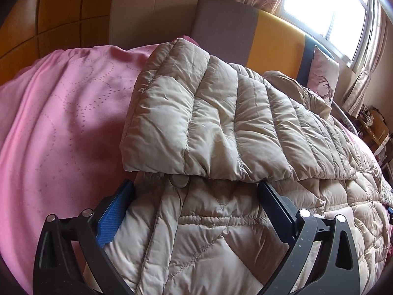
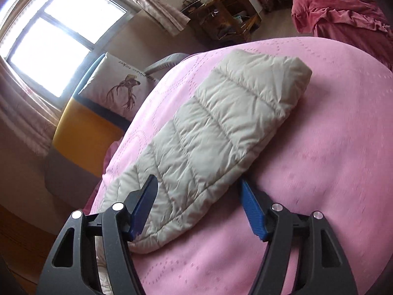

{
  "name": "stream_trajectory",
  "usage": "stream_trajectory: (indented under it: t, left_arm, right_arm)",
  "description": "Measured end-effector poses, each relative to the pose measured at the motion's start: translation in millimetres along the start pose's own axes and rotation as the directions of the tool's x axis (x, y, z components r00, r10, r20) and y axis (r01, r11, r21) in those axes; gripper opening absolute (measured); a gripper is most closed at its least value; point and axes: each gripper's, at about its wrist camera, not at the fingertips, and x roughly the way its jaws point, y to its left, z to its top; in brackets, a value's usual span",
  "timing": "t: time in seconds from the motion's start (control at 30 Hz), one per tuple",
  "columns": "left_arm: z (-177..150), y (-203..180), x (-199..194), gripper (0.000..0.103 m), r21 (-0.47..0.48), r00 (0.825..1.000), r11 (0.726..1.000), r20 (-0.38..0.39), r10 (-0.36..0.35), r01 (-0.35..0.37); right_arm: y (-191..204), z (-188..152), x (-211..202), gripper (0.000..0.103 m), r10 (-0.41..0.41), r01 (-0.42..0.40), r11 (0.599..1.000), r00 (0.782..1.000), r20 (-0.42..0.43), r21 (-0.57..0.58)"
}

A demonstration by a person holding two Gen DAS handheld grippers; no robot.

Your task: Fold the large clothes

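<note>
Left tool (image 1: 196, 191) is standing spread as wide as it goes, its black and blue fingers (image 1: 115, 211) straddling the near edge of the jacket (image 1: 221, 123) without pinching it; the quilted cloth is bulging up between them, and whether the pads are brushing it I cannot tell. That beige puffer jacket is lying across the pink bedspread (image 1: 61, 123), one sleeve (image 1: 203, 115) folded over its body, a snap button (image 1: 179, 180) showing just under the sleeve's cuff.

Right tool (image 2: 197, 194) is sitting partly open, jaws apart, holding nothing. Its fingers are flanking the jacket's other sleeve (image 2: 208, 135), which is stretching flat across the bedspread (image 2: 319, 147) away from the tool; the left finger (image 2: 145, 209) is overlapping the sleeve's edge, the right one is lying just beside it over pink cloth. Behind the bed, a deer-print pillow (image 2: 118, 86) is leaning near the headboard (image 2: 83, 127), under a bright window (image 2: 56, 36).
</note>
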Motion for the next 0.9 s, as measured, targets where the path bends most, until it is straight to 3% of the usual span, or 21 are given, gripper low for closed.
stream_trajectory:
  t: [0.03, 0.1, 0.13, 0.17, 0.2, 0.3, 0.4, 0.53, 0.73, 0.8, 0.9]
  left_arm:
    - [-1, 0, 1, 0.099, 0.001, 1.0, 1.0, 0.0, 0.002, -0.002]
    - [-1, 1, 2, 0.099, 0.002, 1.0, 1.0, -0.004, 0.003, -0.003]
    - [-1, 1, 2, 0.099, 0.001, 1.0, 1.0, -0.006, 0.003, -0.003]
    - [-1, 1, 3, 0.099, 0.001, 1.0, 1.0, -0.007, 0.004, -0.004]
    - [-1, 1, 3, 0.099, 0.001, 1.0, 1.0, -0.007, 0.003, -0.003]
    - [-1, 1, 3, 0.099, 0.0, 1.0, 1.0, -0.005, 0.002, -0.002]
    - [-2, 1, 3, 0.099, -0.003, 1.0, 1.0, -0.005, -0.006, 0.006]
    - [-1, 3, 6, 0.099, 0.0, 1.0, 1.0, -0.01, -0.008, 0.008]
    - [-1, 5, 7, 0.099, -0.005, 1.0, 1.0, -0.01, -0.02, 0.02]
    - [-1, 5, 7, 0.099, -0.006, 1.0, 1.0, -0.009, -0.023, 0.023]
    - [-2, 6, 7, 0.099, -0.007, 1.0, 1.0, -0.009, -0.025, 0.025]
  right_arm:
    - [-1, 3, 3, 0.059, -0.011, 0.011, 1.0, 1.0, 0.005, 0.009]
    - [-4, 10, 8, 0.035, -0.024, 0.024, 1.0, 1.0, -0.001, 0.01]
    - [-3, 13, 12, 0.028, -0.02, 0.02, 1.0, 1.0, -0.015, 0.004]
    - [-2, 19, 18, 0.012, -0.017, 0.017, 1.0, 1.0, -0.025, -0.01]
    - [-1, 25, 17, 0.008, -0.038, 0.037, 0.999, 0.999, -0.025, -0.039]
    - [0, 40, 12, 0.005, -0.121, 0.123, 0.991, 0.992, 0.038, -0.061]
    - [-11, 48, 19, 0.004, -0.166, 0.167, 0.986, 0.986, 0.025, -0.026]
    - [4, 40, 18, 0.004, -0.18, 0.184, 0.979, 0.982, 0.048, -0.091]
    - [74, 15, -10, 0.004, -0.069, 0.097, 0.96, 0.991, 0.113, -0.263]
    - [103, 0, -17, 0.005, -0.021, 0.059, 0.937, 0.994, 0.112, -0.345]
    - [150, -33, -25, 0.005, 0.035, 0.019, 0.871, 0.994, 0.1, -0.49]
